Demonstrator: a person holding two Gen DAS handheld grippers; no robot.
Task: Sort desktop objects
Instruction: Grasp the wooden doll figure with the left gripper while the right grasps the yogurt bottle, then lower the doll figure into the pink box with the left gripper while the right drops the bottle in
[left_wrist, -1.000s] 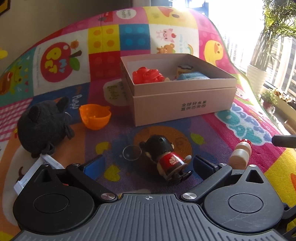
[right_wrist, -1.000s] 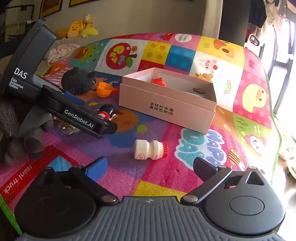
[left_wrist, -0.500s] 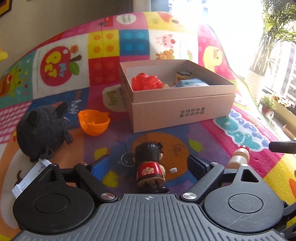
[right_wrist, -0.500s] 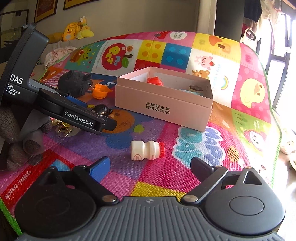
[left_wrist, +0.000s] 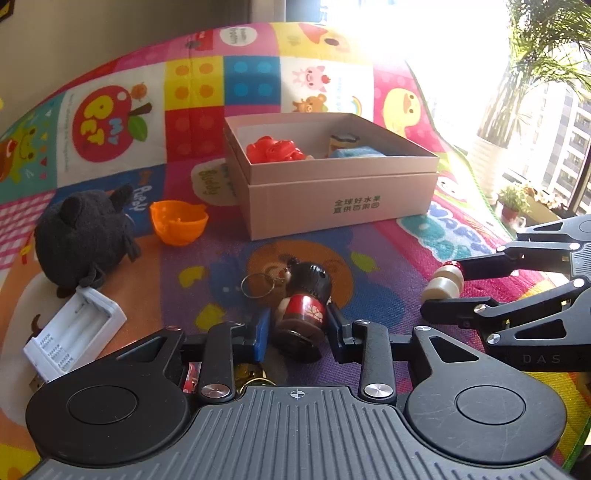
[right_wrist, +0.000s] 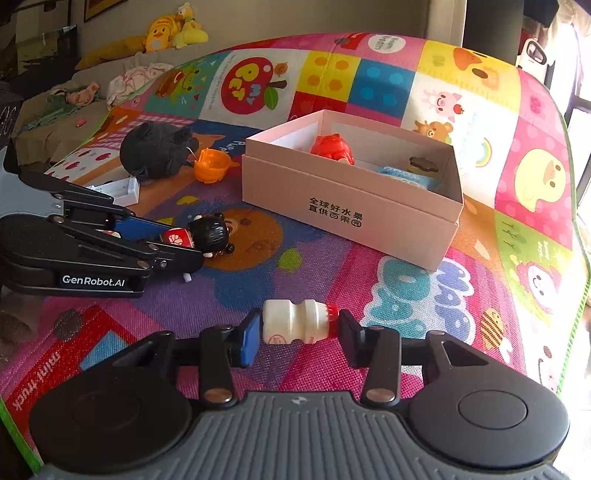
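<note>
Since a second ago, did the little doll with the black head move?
Yes. The doll slid away from the pink box, toward the camera, and now sits between the left gripper's pads.

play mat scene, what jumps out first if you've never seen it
The pink cardboard box sits open mid-mat with a red toy inside. In front of it, the left gripper is shut on a black-haired doll lying on the mat, while the right gripper has just been closing on a small white bottle, end to end.
</note>
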